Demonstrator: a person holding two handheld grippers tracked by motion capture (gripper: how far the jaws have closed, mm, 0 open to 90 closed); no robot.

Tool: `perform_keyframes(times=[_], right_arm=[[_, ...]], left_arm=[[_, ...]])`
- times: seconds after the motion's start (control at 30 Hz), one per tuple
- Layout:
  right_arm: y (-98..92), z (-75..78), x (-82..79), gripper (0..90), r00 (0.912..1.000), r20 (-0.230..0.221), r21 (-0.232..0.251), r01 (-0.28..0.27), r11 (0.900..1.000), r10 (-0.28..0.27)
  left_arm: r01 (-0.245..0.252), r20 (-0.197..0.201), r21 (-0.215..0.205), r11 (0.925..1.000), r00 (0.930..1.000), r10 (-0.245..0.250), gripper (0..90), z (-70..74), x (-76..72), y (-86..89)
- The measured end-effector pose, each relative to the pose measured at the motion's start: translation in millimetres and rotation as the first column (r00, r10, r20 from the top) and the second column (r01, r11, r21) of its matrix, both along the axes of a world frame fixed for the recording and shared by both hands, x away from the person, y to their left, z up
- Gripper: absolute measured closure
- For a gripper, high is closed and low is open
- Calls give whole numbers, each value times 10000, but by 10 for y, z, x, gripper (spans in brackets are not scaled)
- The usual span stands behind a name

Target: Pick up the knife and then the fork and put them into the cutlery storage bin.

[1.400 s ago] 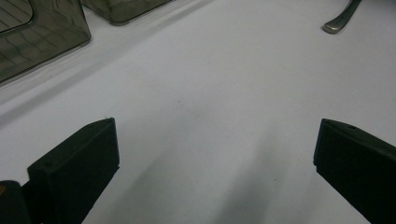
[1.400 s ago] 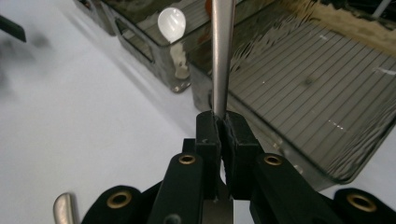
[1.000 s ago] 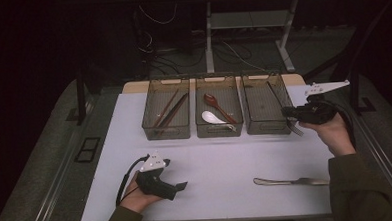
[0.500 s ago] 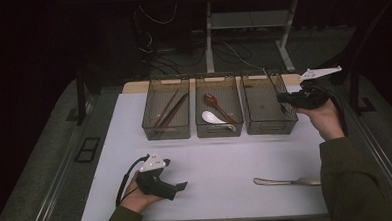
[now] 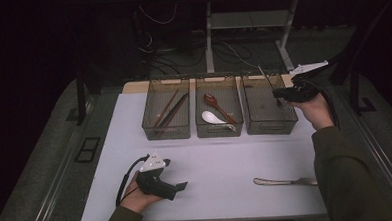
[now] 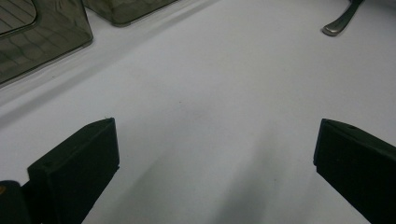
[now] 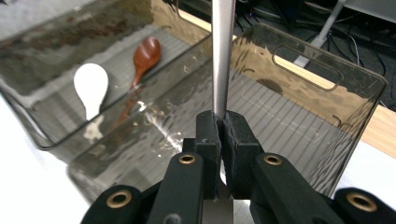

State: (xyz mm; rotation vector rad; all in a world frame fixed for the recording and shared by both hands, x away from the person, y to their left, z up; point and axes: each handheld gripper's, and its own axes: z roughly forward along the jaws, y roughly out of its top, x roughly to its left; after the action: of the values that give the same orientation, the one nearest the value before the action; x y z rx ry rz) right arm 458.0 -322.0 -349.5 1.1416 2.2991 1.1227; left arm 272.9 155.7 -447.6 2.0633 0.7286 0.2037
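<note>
My right gripper is shut on a slim silver utensil, whose free end sticks up and away. It hovers over the right-hand clear bin, which looks empty inside. A second metal utensil lies flat on the white table near the front right. My left gripper rests on the table at the front left, jaws wide open with bare tabletop between them.
Three clear bins stand in a row at the back. The left bin holds dark chopsticks. The middle bin holds a brown wooden spoon and a white spoon.
The right hand has carried the silver utensil leftward, from beside the right bin to above it. The left hand has stayed put.
</note>
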Motion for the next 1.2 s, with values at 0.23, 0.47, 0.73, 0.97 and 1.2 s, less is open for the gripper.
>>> perform_keyframes(times=[0.23, 0.47, 0.73, 0.97, 1.2], right_arm=[[21, -172, 106, 849, 9992, -383, -310, 84, 9995, -96], [87, -320, 158, 848, 9970, -774, -891, -93, 9960, 24], [136, -429, 164, 846, 9897, -1420, -1764, -444, 9833, 192], [111, -386, 127, 755, 9894, -1432, -1481, -447, 9880, 233], [57, -325, 51, 655, 9902, -1385, -1003, -348, 9943, 207]], left_arm=[[11, -27, -20, 10000, 10000, -11, 0, -2, 0, 0], [11, -38, -27, 10000, 10000, -12, 0, -2, -1, 3], [16, -48, -49, 10000, 10000, -16, 0, -2, -1, 1], [47, -59, -21, 10000, 10000, -47, 0, -6, 1, -2], [60, -63, 2, 10000, 10000, -60, 0, -5, -1, -5]])
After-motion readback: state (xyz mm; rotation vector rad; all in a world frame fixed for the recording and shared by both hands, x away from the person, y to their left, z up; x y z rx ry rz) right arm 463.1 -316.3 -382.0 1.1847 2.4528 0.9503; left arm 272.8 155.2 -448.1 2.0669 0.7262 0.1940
